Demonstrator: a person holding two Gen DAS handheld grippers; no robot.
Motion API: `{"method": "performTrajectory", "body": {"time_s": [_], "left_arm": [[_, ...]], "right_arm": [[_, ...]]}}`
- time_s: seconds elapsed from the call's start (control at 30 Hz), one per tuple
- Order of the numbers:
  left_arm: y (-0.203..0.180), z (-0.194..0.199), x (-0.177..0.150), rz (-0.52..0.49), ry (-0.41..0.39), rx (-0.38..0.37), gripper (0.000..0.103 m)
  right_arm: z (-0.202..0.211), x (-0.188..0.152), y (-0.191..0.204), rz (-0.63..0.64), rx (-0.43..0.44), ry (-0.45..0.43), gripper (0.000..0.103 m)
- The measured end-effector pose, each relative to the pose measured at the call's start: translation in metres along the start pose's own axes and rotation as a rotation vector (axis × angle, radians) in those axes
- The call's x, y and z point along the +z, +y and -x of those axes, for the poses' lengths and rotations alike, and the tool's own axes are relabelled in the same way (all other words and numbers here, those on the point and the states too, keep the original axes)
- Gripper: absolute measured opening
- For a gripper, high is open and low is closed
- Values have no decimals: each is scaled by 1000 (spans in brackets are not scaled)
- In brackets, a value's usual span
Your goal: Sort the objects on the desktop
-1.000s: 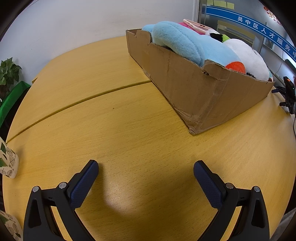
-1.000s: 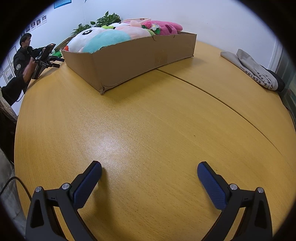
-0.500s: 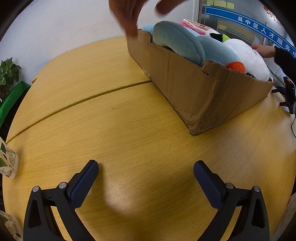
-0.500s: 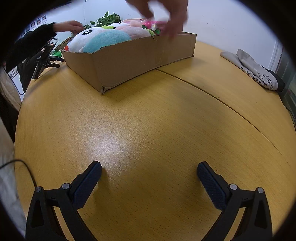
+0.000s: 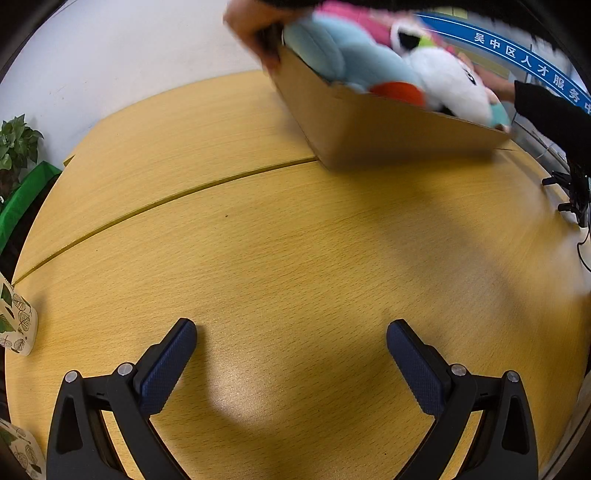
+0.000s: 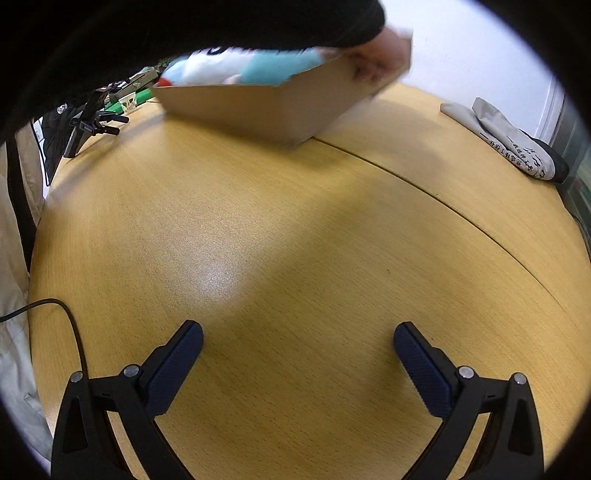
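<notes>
The left gripper (image 5: 291, 354) hovered low over the round, yellow wood-grain surface (image 5: 280, 243), its blue-padded fingers spread wide apart with nothing between them. The right gripper (image 6: 297, 356) sat the same way over the same surface (image 6: 258, 236), fingers wide apart and empty.

At the far side, a long brown cardboard box (image 5: 373, 125) packed with plush toys was tilted and blurred, one end lifted off the surface. A bare hand (image 5: 255, 26) gripped its far corner, and a second hand with a black sleeve (image 5: 550, 118) reached in at the other end. A light blue plush toy (image 5: 343, 55) and a white plush toy (image 5: 450, 81) bulged above the rim, with pink and orange patches between them. From the right wrist view the box (image 6: 266, 110) showed beneath a dark sleeve (image 6: 184, 29), a hand (image 6: 384, 55) clasping its end.

A folded grey garment with printed lettering (image 6: 509, 140) lay near the surface's right edge, well apart from the box. A black clamp stand (image 6: 88, 118) stood at the left edge, and a leaf-patterned white cup (image 5: 16, 325) sat at the rim near the left gripper.
</notes>
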State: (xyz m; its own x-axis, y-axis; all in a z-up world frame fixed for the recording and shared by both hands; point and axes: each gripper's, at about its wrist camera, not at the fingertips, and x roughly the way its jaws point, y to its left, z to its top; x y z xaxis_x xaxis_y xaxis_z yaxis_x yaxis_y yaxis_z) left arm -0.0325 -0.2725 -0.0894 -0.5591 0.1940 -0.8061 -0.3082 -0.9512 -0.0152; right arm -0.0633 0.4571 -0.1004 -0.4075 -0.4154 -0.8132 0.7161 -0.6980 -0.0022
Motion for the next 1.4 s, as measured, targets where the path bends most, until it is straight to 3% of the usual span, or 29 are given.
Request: {"method": "performTrajectory", "body": {"time_s": [0.3, 0.5, 1.4], "left_arm": [[13, 8, -5, 0, 0, -1, 103], [-10, 10, -4, -2, 0, 1, 103], [19, 18, -13, -2, -1, -1, 103]], "right_arm": [[0, 0, 0, 0, 0, -1, 103], [0, -1, 0, 0, 0, -1, 103], [-3, -1, -6, 0, 2, -1, 103]]}}
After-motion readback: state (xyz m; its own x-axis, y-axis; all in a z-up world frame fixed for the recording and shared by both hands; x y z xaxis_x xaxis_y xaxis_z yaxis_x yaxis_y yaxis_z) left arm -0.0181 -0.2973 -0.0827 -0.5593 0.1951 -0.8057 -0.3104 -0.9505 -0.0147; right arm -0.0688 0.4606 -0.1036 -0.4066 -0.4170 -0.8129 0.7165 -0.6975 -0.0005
